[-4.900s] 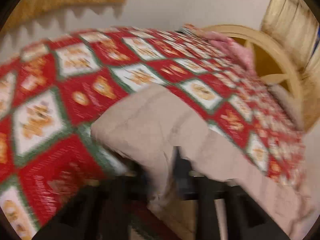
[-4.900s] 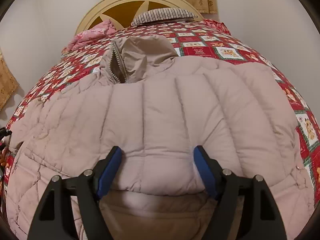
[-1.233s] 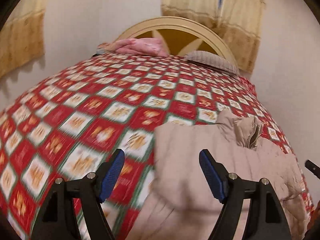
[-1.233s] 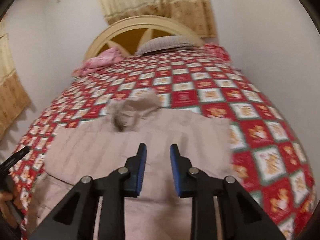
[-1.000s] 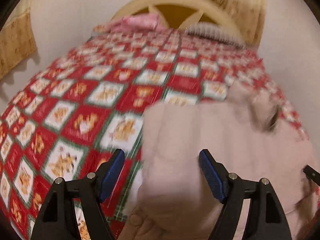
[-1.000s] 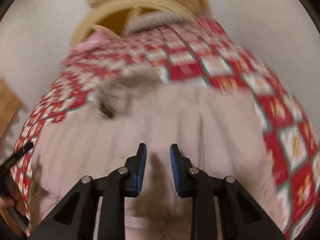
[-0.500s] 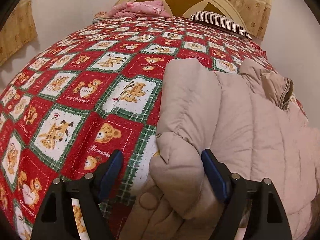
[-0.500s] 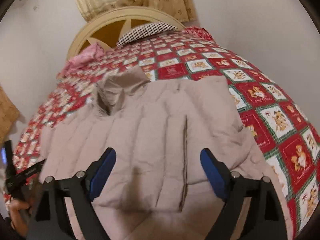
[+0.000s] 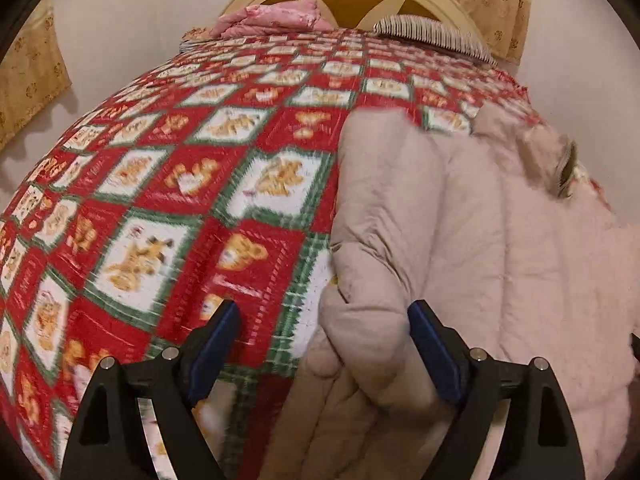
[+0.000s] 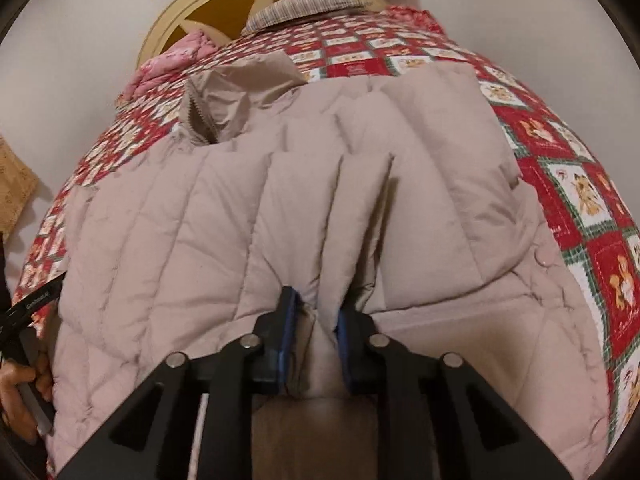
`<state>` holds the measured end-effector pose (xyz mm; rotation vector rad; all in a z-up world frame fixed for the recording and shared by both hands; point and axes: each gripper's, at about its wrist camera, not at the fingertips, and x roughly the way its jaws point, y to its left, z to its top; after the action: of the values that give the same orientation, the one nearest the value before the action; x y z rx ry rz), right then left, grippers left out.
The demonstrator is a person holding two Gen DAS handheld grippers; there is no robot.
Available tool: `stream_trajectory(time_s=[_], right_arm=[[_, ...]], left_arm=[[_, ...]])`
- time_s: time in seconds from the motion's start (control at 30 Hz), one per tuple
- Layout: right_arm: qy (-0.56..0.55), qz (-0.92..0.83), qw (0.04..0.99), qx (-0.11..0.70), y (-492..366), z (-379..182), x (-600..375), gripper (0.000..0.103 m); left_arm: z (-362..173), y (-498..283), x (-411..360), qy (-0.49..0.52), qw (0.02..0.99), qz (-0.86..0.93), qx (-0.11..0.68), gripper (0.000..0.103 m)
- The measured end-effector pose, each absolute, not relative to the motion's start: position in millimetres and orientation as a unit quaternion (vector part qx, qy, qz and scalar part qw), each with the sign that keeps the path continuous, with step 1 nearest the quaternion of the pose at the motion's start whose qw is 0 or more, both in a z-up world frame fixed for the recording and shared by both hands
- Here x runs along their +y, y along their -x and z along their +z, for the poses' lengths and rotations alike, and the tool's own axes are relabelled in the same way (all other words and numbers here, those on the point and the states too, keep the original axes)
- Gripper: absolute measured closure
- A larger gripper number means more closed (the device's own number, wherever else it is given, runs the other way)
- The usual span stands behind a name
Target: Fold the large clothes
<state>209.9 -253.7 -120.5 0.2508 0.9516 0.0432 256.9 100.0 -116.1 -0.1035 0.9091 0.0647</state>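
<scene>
2 grippers work a beige puffer jacket [image 10: 360,208] spread on the bed [image 9: 168,184]. Right gripper [image 10: 314,320]: fingers have just closed, pinching a jacket fold at 6 o'clock. Left gripper [image 9: 320,344]: fingers have just been widening, released, straddling the jacket's rolled edge. Collar [image 10: 240,92] at 11 o'clock; headboard [image 10: 224,0] beyond.

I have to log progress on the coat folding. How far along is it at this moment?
Early to midway. Done: the puffy coat lies spread on the bed's quilt, with its side parts already folded onto its body. In hand: the right gripper, jaws just closed, pinches a ridge of the near edge; the left gripper is open around the coat's left side, not gripping. Left: folding the near part toward the collar.
</scene>
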Motion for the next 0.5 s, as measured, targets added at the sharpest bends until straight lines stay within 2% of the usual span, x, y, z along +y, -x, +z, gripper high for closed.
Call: stream_trajectory(time_s=[0.07,0.13,0.2,0.3,0.5], right_arm=[[-0.144,0.034,0.886,0.438,-203,-100,-263,0.041],[-0.163,0.033,0.904,0.395,-195,-74,-273,0.029],[-0.159,0.026,0.918,0.364,-198,-48,-278,0.029],[-0.162,0.043,0.918,0.359,-233,-19,-274,0.029],[-0.193,0.052,0.893,0.404,-321,-18,-250,0.029]], left_arm=[[-93,-251,108,0.063,0.906,0.034,0.417,0.017],[-61,-252,113,0.083,0.918,0.029,0.386,0.017],[-39,-261,108,0.089,0.926,0.025,0.366,0.017],[-18,-297,87,0.091,0.932,0.007,0.351,0.017],[-61,-366,53,0.104,0.912,0.004,0.397,0.017]])
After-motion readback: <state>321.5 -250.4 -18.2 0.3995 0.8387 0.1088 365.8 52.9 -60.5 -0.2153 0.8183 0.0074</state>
